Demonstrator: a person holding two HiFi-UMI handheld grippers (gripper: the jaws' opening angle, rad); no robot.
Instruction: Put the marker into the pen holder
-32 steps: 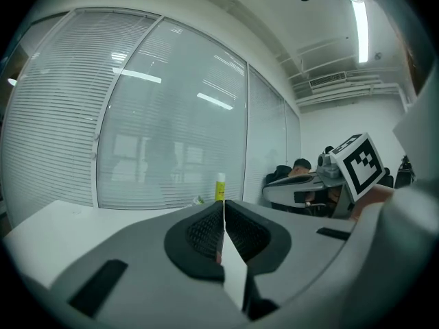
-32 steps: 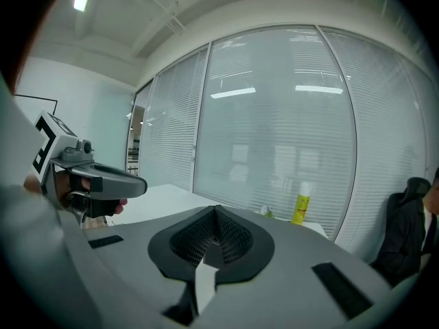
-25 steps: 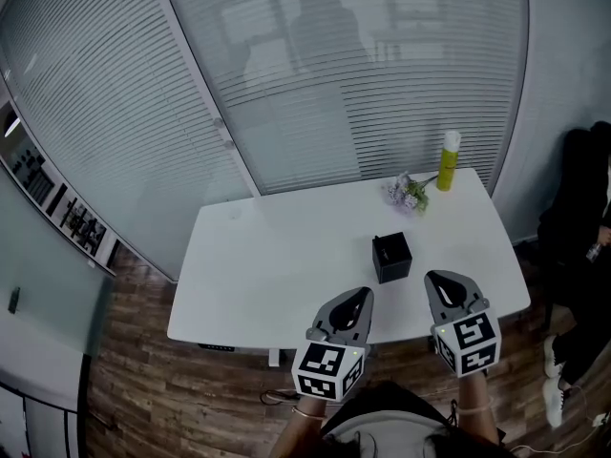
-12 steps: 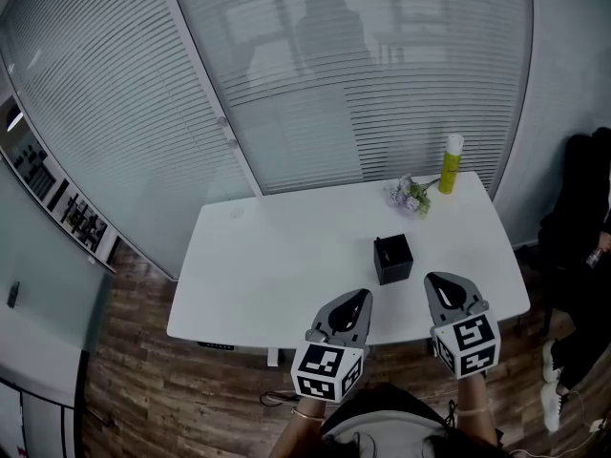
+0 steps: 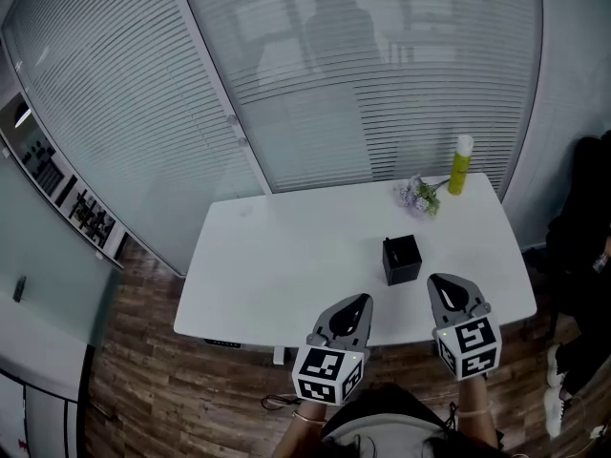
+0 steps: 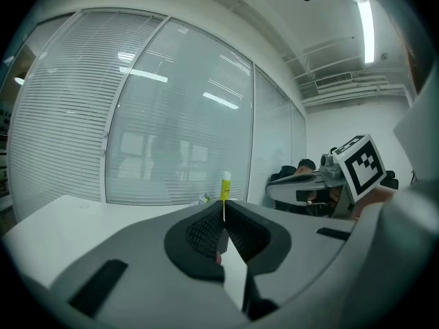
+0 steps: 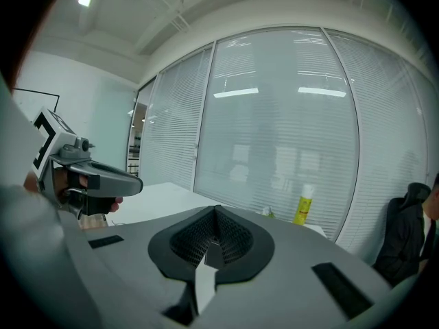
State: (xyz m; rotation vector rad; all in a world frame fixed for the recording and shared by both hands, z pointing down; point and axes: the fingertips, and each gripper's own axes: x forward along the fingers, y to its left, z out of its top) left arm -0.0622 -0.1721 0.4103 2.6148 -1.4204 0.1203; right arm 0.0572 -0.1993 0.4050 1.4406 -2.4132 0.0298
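Hovering over the near desk (image 5: 286,256) edge: left claw (image 5: 357,304) and right claw (image 5: 445,285), both pressed together, empty.
Black pen holder (image 5: 402,260) stands on the desk just beyond, between them; flowers (image 5: 417,197) and an upright yellow cylinder (image 5: 461,166) stand near the far right corner.

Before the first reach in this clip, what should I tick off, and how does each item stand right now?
1. Marker in view, upright at the far right corner of the table: ok.
2. Pen holder upright and within reach of the right gripper: ok; whether it is empty inside: cannot tell.
3. Both grippers empty: ok; nothing is between the jaws of the left gripper or the right.
4. Right jaws open for a grasp: not ok; they are together.
5. Approach to the marker free: cannot tell; the flowers lie close beside it.
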